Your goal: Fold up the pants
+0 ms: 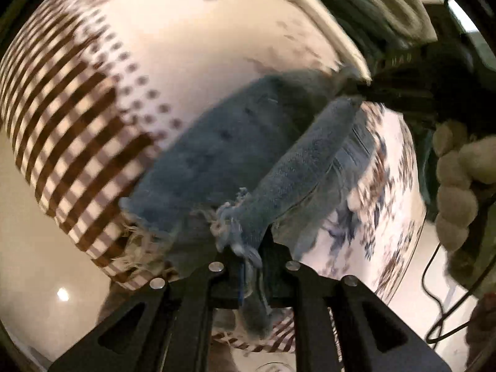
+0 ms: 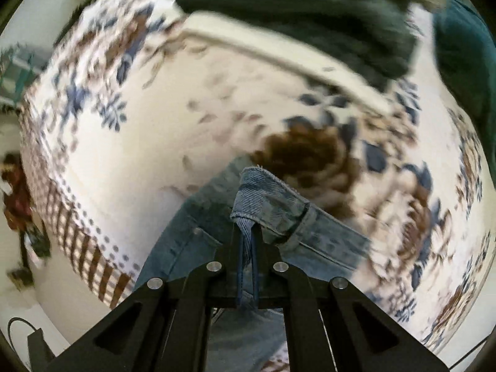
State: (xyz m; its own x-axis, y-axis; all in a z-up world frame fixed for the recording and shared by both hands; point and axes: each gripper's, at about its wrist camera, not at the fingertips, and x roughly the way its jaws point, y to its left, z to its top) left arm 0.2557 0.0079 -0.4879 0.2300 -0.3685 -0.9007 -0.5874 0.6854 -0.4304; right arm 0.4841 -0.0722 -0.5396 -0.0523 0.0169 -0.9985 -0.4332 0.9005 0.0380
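Left wrist view: the left gripper (image 1: 248, 257) has its jaws closed tight on the frayed hem of the jeans (image 1: 223, 142), with loose pale threads bunched just above the grip and a strip of denim hanging down between the jaws. From there one leg rises as a narrow fold toward the upper right, while the wider part of the jeans lies spread on the tablecloth (image 1: 186, 46). The cloth is white with brown stripes and dots along its left edge and blue and brown flowers toward the right edge. At the right of the frame a gloved hand (image 1: 458, 186) shows beside a dark cable (image 1: 434, 279). The picture is blurred, so finer details cannot be made out.

Right wrist view: the right gripper (image 2: 248, 248) has its jaws closed narrow on the waistband of the jeans (image 2: 272, 204), with a fold of the band standing up just above the grip and a belt loop beside it. The rest of the denim hangs and spreads below and to the left, resting on the tablecloth (image 2: 155, 142) near its striped edge. A large brown flower print lies just beyond the waistband. Dark green fabric (image 2: 294, 9) crosses the far edge of the tabletop.
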